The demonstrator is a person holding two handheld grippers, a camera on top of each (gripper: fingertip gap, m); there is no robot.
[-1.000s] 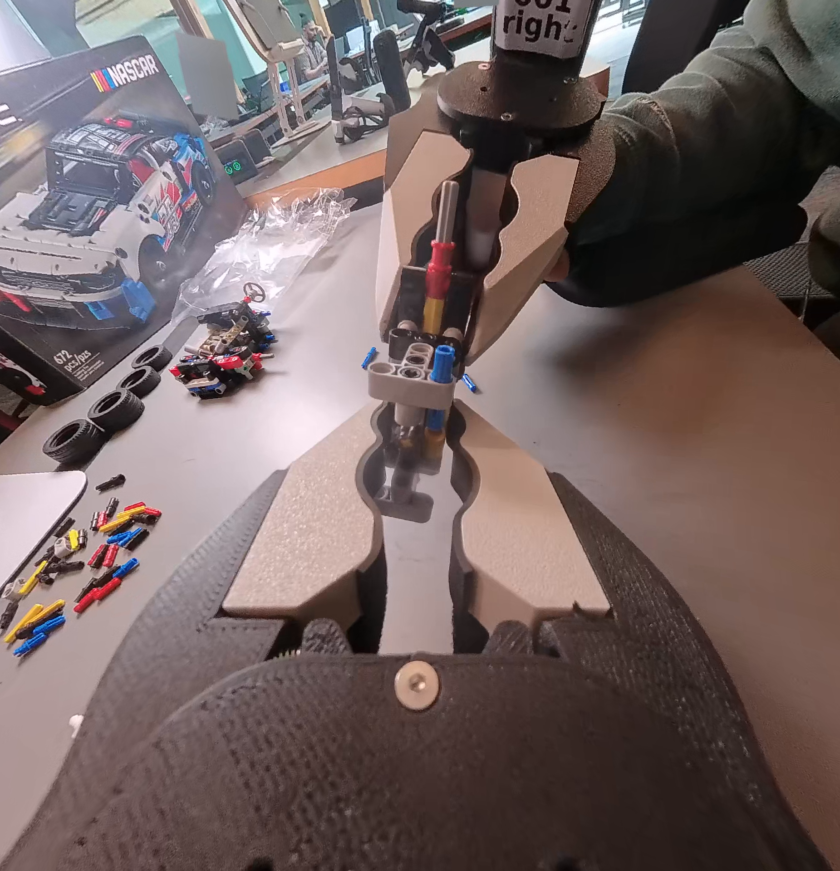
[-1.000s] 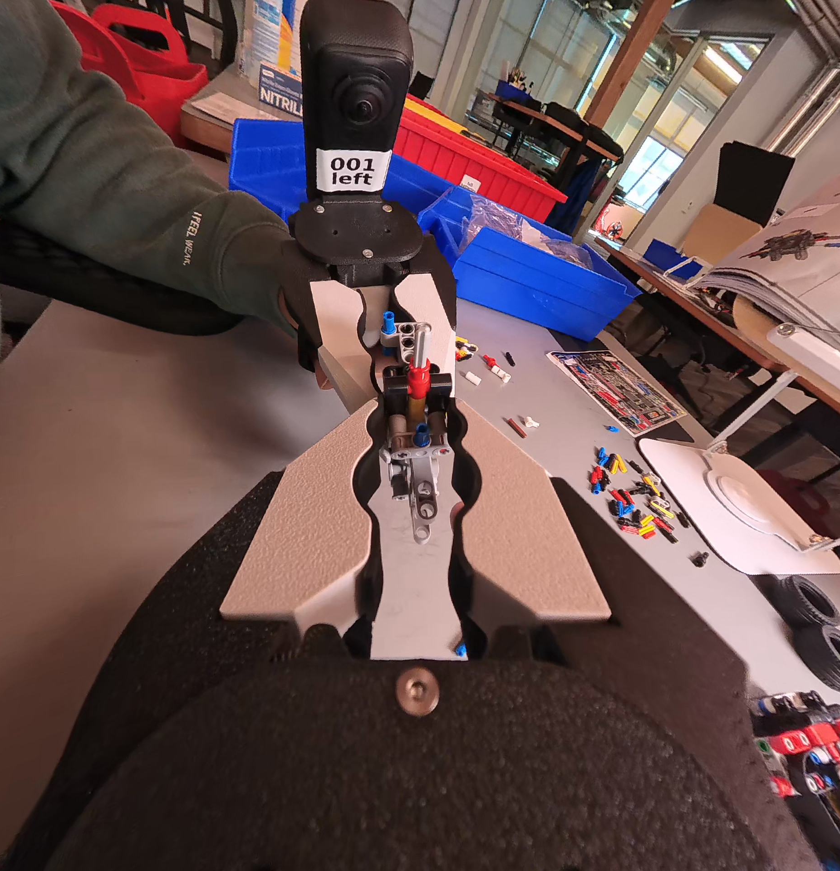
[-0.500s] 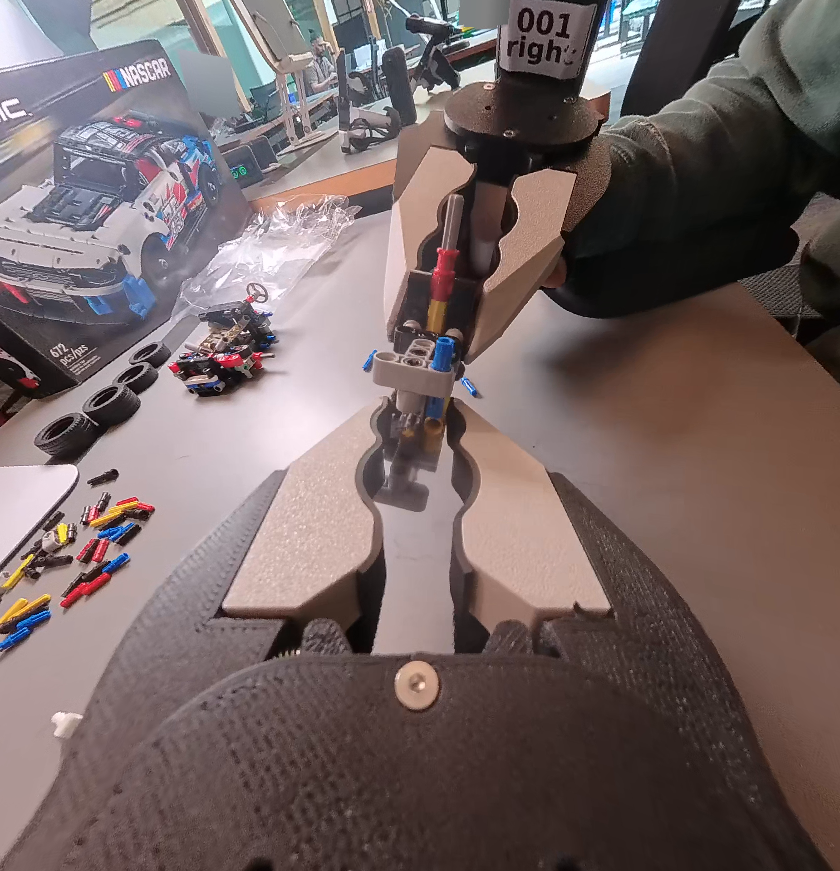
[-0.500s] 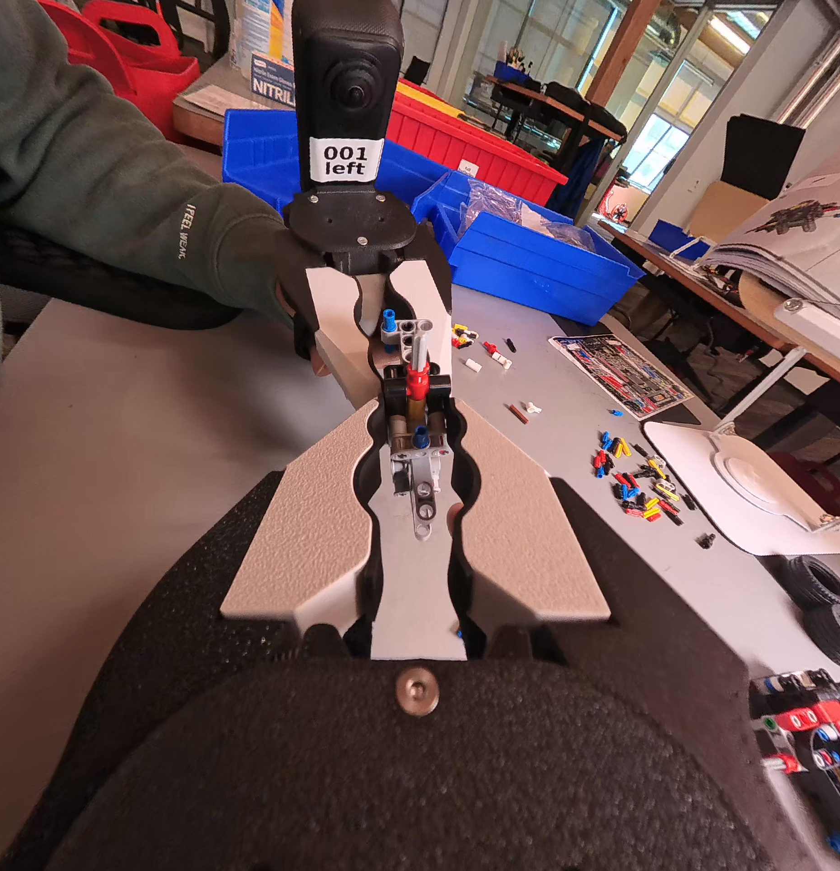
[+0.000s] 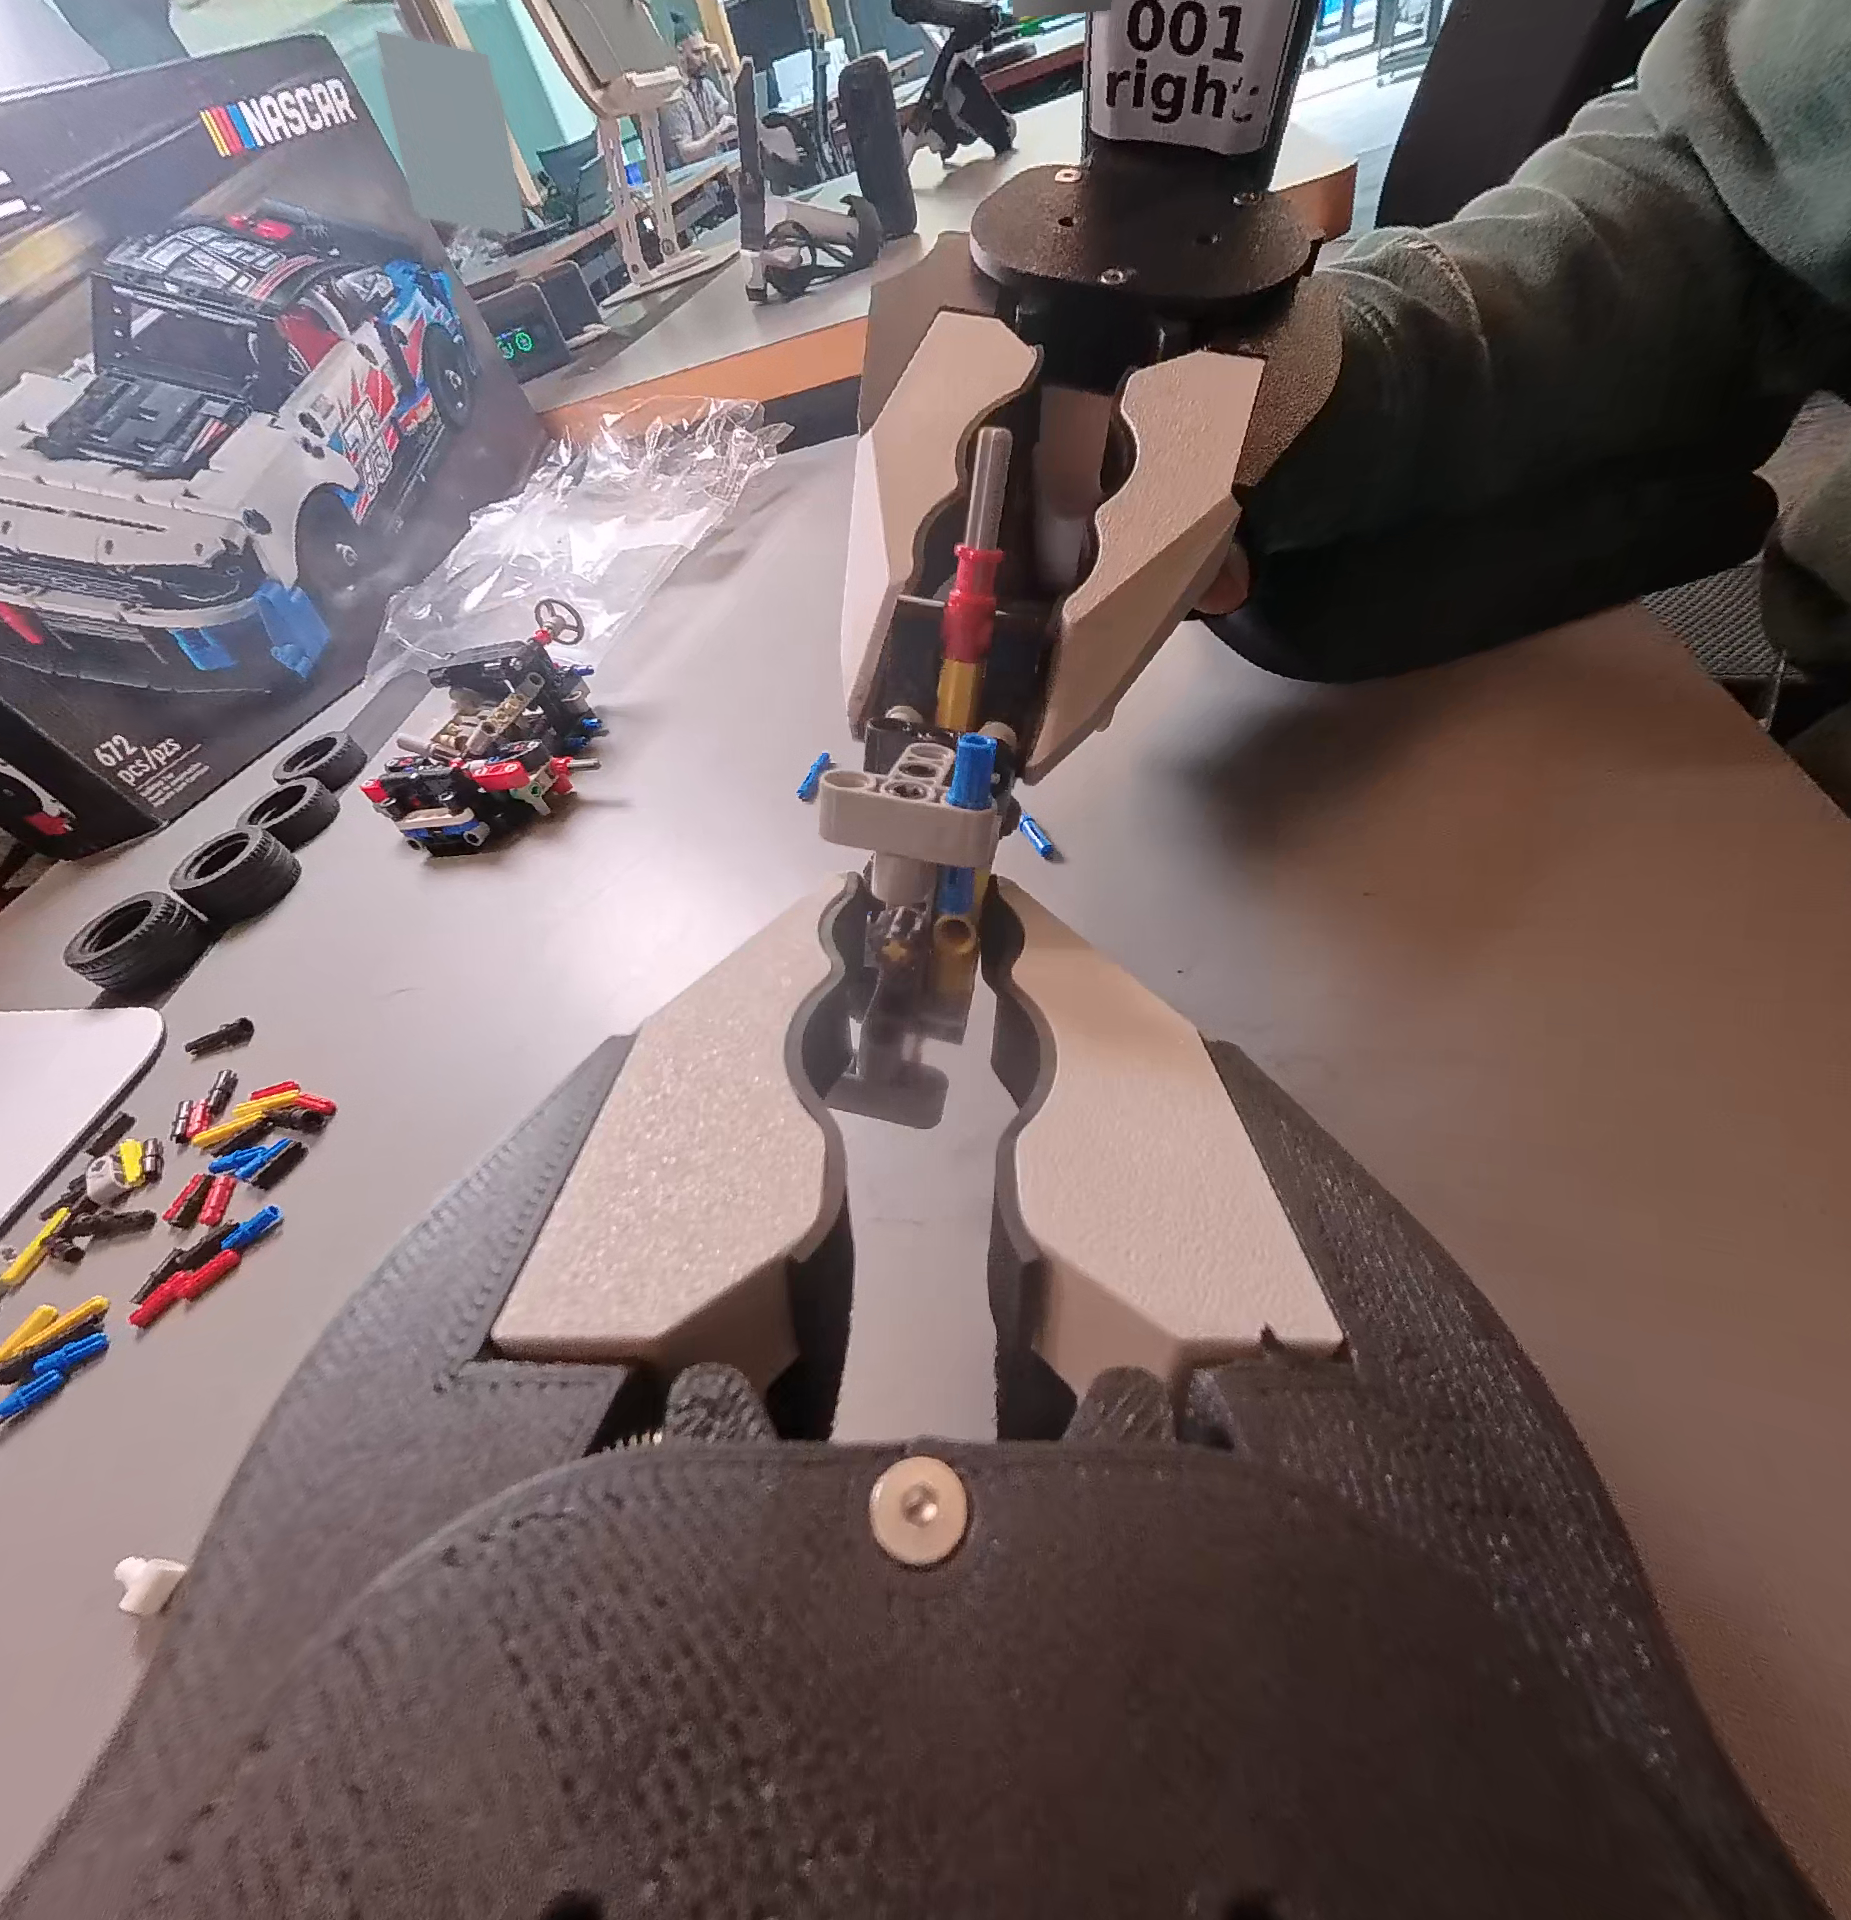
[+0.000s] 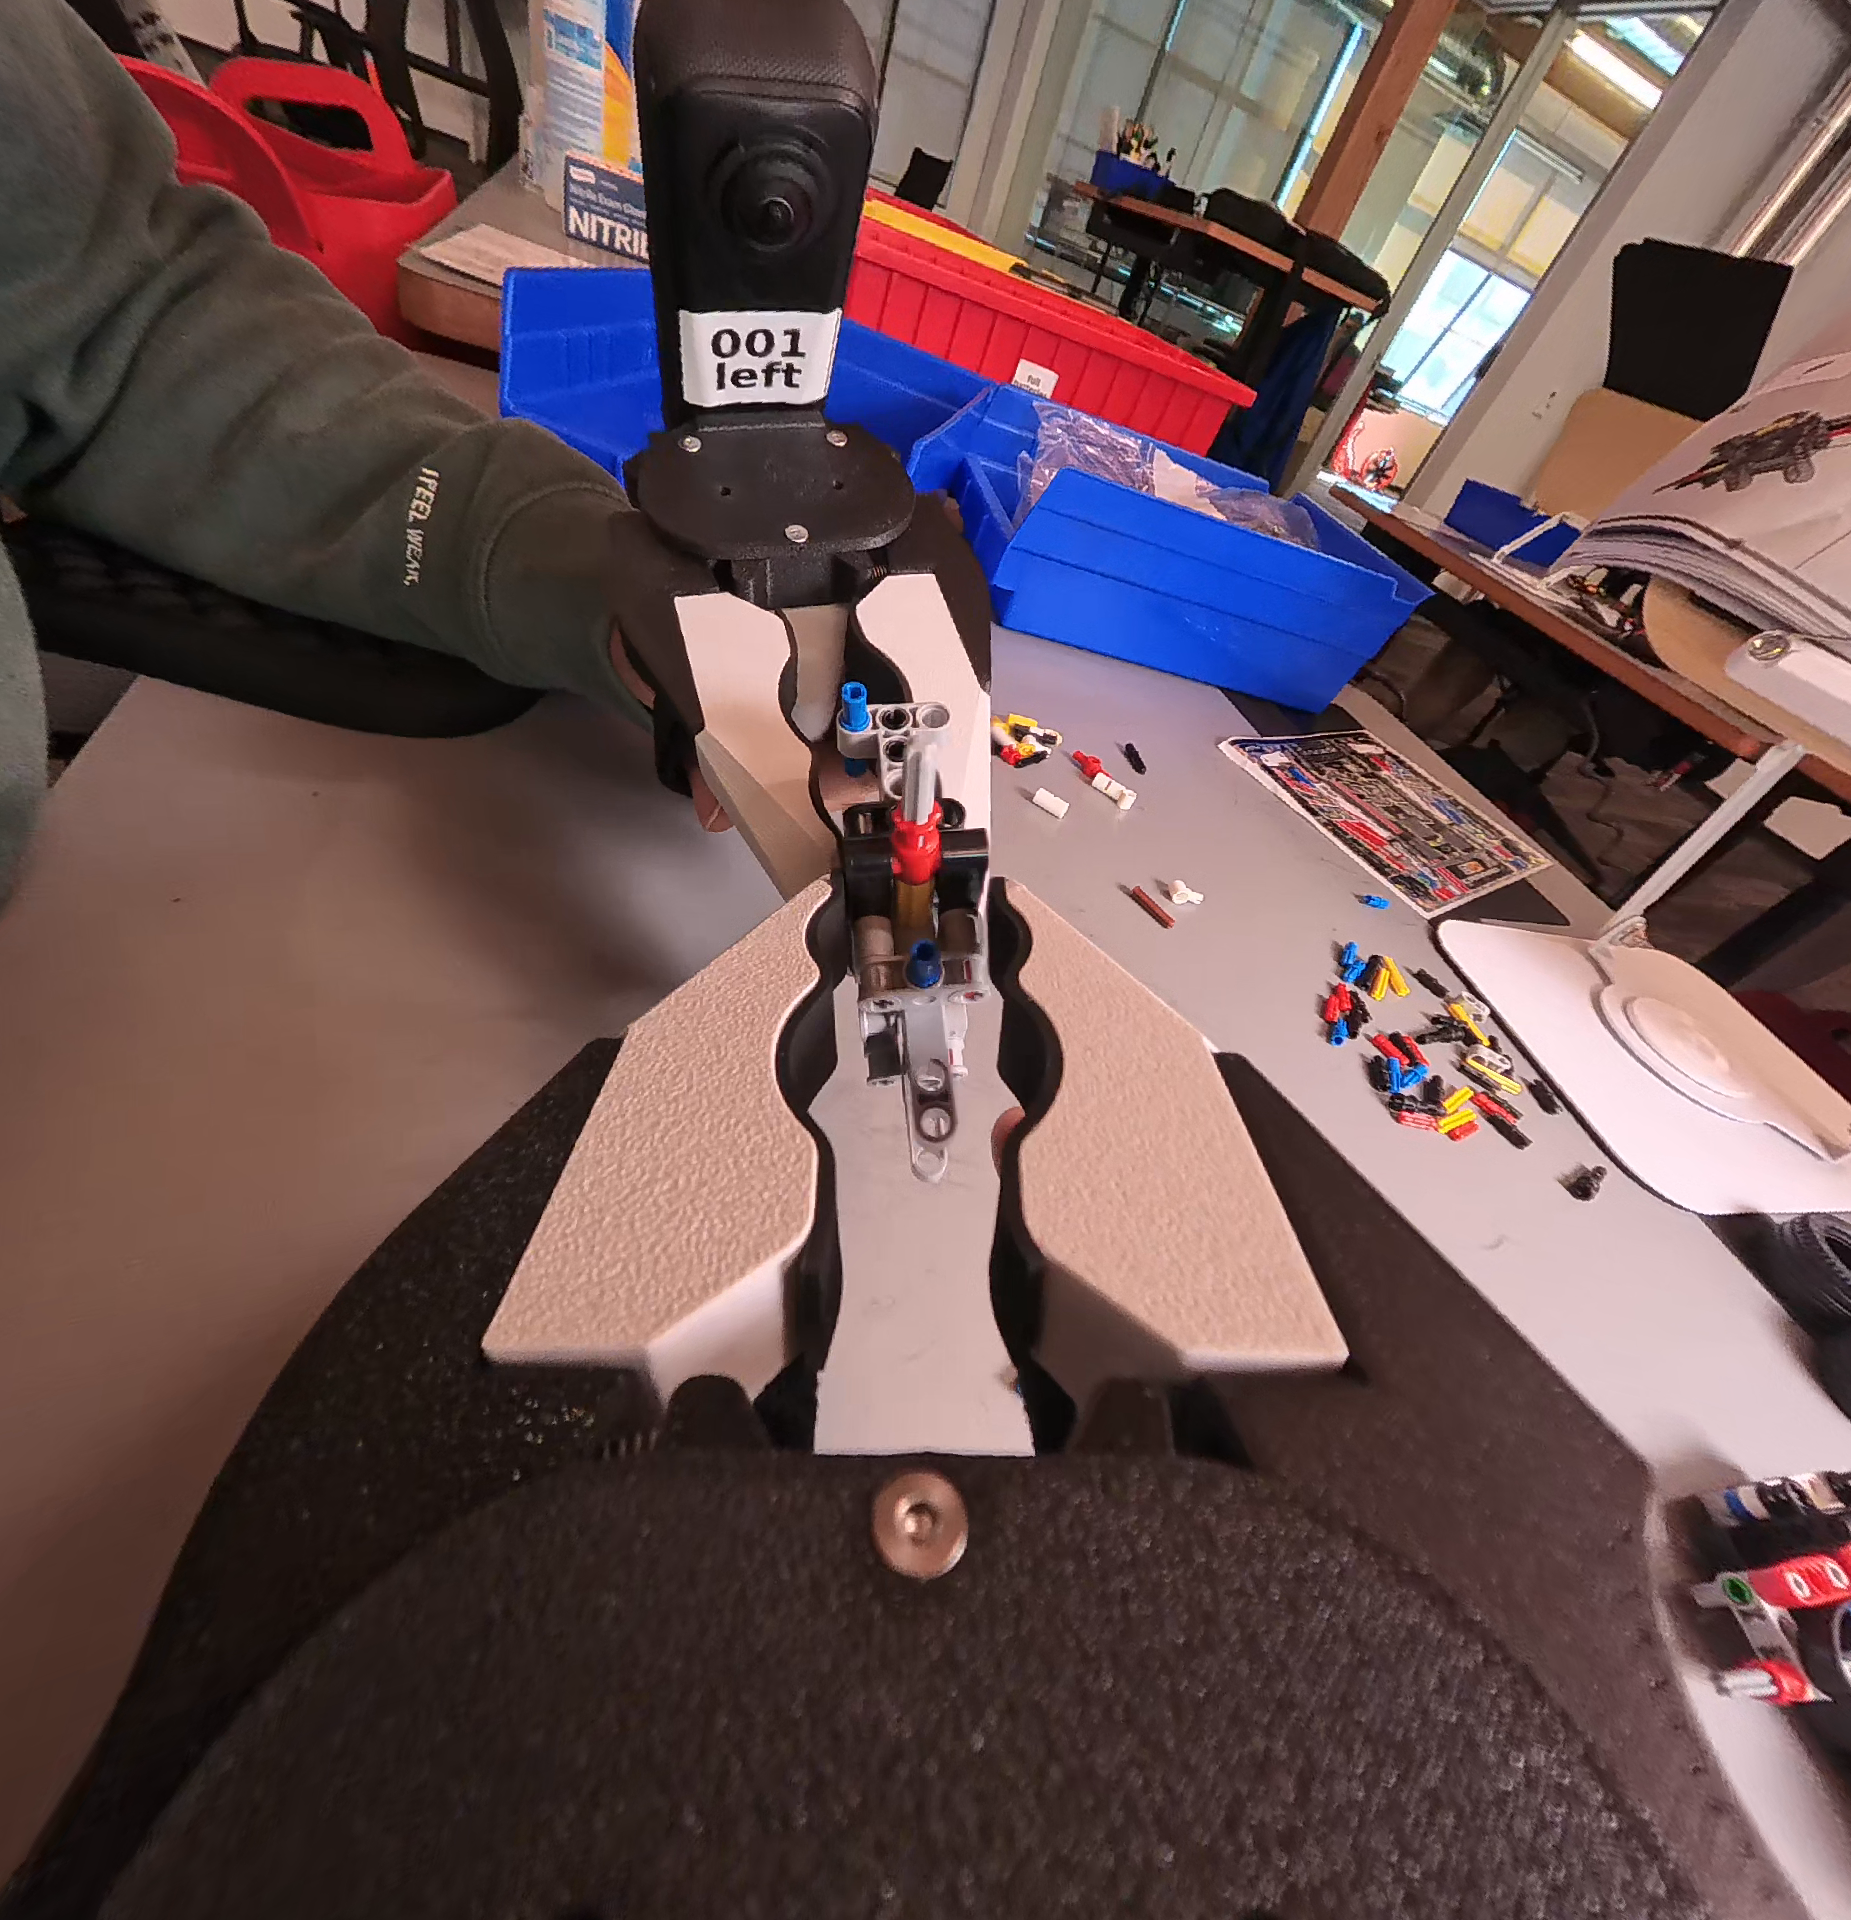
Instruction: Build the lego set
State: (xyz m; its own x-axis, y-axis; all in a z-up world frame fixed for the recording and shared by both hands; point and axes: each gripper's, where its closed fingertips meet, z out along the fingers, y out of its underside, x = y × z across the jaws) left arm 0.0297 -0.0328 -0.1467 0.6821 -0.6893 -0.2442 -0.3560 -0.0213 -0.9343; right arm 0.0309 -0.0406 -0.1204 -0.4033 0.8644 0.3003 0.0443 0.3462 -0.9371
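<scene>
Left gripper (image 5: pixel 913 914): clenched on a small grey toy-brick subassembly with a blue pin (image 5: pixel 910 810), held above the grey table (image 5: pixel 1420 987).
Right gripper (image 6: pixel 916 935): clamped on a black-framed brick assembly with a red-and-yellow shaft (image 6: pixel 913 873).
Progress: the two pieces touch; whether seated, cannot tell.
Left view only: loose black tyres (image 5: pixel 235 868), car box (image 5: pixel 173 416).
Right view only: blue bins (image 6: pixel 1160 561), sticker sheet (image 6: pixel 1388 821).

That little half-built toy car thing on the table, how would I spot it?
Find the big toy-car box standing at the table's left edge. Just right of it, before the crumpled clear bag, sits the small black, red and blue brick chassis. Unlike the loose tyres and scattered pins, it's assembled, with a steering wheel.
</scene>
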